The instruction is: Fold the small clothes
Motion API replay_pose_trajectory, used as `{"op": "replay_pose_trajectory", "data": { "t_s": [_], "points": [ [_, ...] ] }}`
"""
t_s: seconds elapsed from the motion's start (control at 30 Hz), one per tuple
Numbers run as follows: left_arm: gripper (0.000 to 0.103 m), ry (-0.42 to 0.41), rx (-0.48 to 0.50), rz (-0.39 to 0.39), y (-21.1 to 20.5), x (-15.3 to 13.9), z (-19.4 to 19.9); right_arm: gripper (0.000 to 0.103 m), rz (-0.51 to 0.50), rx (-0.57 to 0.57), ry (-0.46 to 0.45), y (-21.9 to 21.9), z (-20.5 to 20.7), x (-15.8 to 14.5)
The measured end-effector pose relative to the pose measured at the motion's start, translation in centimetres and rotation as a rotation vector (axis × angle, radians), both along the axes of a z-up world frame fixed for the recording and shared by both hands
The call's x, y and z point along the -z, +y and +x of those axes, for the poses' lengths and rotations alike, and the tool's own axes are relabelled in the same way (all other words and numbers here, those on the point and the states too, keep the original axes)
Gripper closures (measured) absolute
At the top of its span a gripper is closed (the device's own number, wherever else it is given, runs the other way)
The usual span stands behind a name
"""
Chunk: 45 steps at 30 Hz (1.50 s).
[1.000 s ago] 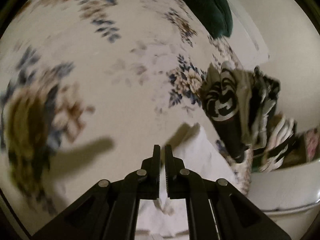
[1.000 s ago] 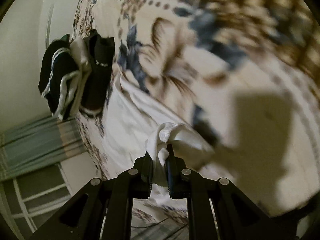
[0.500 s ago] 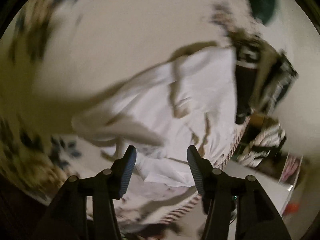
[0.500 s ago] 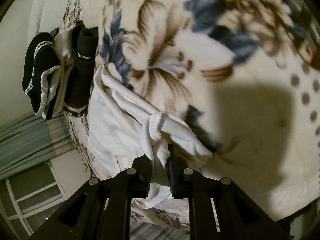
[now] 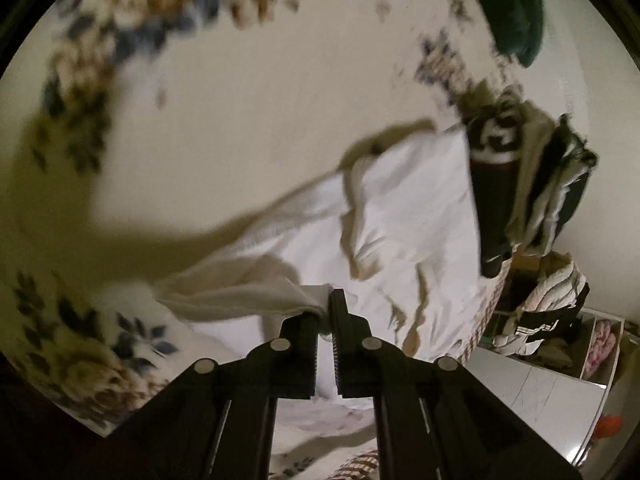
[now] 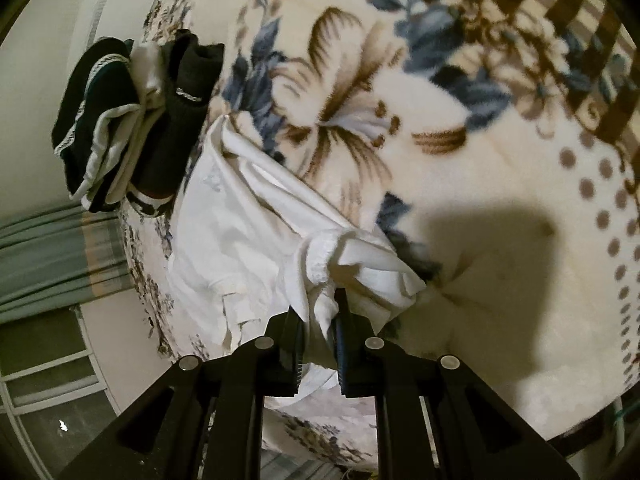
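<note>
Left gripper [image 5: 325, 312]: jaws closed narrow on a bunched edge of the white garment [image 5: 408, 216], which trails off to the left of the jaws as a pulled-out fold and spreads flat ahead and to the right of them. Right gripper [image 6: 318, 312]: jaws narrow, pinching a gathered hem of the same white garment [image 6: 248, 236] (the ribbed, elastic-looking edge sits just above the jaw tips). With both edges held, the cloth hangs taut between two pinch points, which is probably why the middle lies fairly smooth on the bed while the gripped ends rise off it; such a two-point hold suits carrying one edge over onto the rest to make a fold.

Beyond the jaws, the garment rests on a floral blanket [image 6: 460, 184] covering the bed, its far edge touching a stack of dark folded clothes [image 6: 132, 120] at the blanket's border, ahead and left of the right jaws. This stack is likely the finished pile, so the white piece appears to be the item in hand, with its fold not yet complete. A dark green cushion [image 5: 512, 4] lies far ahead of the left jaws.
</note>
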<state>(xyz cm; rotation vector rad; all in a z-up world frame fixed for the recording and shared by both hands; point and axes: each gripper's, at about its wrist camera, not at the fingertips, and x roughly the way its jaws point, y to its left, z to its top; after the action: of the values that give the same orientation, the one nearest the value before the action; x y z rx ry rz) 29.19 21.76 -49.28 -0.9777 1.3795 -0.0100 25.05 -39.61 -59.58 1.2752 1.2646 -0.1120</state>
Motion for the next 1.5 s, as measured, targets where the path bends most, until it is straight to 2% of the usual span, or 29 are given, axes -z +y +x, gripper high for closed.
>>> {"op": "replay_pose_trajectory", "data": {
  "t_s": [0.07, 0.27, 0.47, 0.63, 0.73, 0.8, 0.83, 0.87, 0.93, 1.0, 1.07, 1.13, 1.27, 1.3, 1.37, 1.5],
  "points": [
    [0.099, -0.031, -0.021, 0.023, 1.1, -1.0, 0.2, 0.09, 0.0, 0.003, -0.008, -0.2, -0.3, -0.5],
    [0.099, -0.115, -0.097, 0.025, 3.6, -3.0, 1.5, 0.09, 0.018, 0.024, -0.028, -1.0, -1.0, -1.8],
    [0.099, -0.196, -0.125, 0.036, 3.6, -4.2, 5.7, 0.09, -0.014, 0.007, -0.054, -1.3, 1.0, -2.7],
    [0.099, -0.197, -0.094, 0.065, 2.4, -2.6, 10.6, 0.091, -0.037, 0.024, -0.081, -2.0, 3.9, -2.4],
    [0.099, -0.172, -0.028, 0.1, 1.2, -0.6, 13.6, 0.089, -0.002, 0.072, -0.08, -2.6, 5.8, -0.9],
    [0.097, -0.135, 0.014, 0.084, 0.6, 0.7, 15.4, 0.084, 0.054, 0.12, -0.08, -3.2, 6.6, 0.5],
    [0.095, -0.118, 0.019, 0.081, 0.6, 1.0, 15.9, 0.074, 0.069, 0.143, -0.082, -3.5, 6.7, 0.8],
    [0.092, -0.122, 0.017, 0.059, 0.7, 0.8, 16.0, 0.059, 0.072, 0.165, -0.094, -3.8, 6.7, 0.9],
    [0.064, -0.151, 0.026, 0.034, 1.0, -0.3, 15.5, 0.043, 0.063, 0.195, -0.14, -4.3, 6.1, 0.1],
    [0.054, -0.211, 0.025, 0.043, 1.7, -2.1, 13.8, 0.043, 0.033, 0.178, -0.182, -4.4, 5.5, -1.2],
    [0.054, -0.226, 0.034, 0.063, 1.8, -3.0, 12.1, 0.042, -0.053, 0.094, -0.183, -3.7, 5.0, -2.8],
    [0.054, -0.197, 0.056, 0.085, 1.3, -3.1, 10.0, 0.042, -0.095, 0.012, -0.169, -2.4, 4.7, -3.4],
    [0.054, -0.072, 0.116, 0.021, -1.5, 0.2, 8.0, 0.042, -0.101, -0.129, -0.066, 1.3, 5.2, -2.0],
    [0.054, -0.03, 0.136, 0.027, -2.6, 1.5, 8.1, 0.042, -0.085, -0.146, -0.063, 2.2, 5.7, -1.4],
    [0.054, -0.001, 0.17, 0.02, -4.2, 2.8, 9.0, 0.043, -0.074, -0.153, -0.061, 3.4, 6.9, -0.3],
    [0.054, -0.013, 0.231, 0.068, -6.6, 3.5, 12.7, 0.043, -0.047, -0.12, -0.087, 4.6, 10.4, 0.8]
  ]
}}
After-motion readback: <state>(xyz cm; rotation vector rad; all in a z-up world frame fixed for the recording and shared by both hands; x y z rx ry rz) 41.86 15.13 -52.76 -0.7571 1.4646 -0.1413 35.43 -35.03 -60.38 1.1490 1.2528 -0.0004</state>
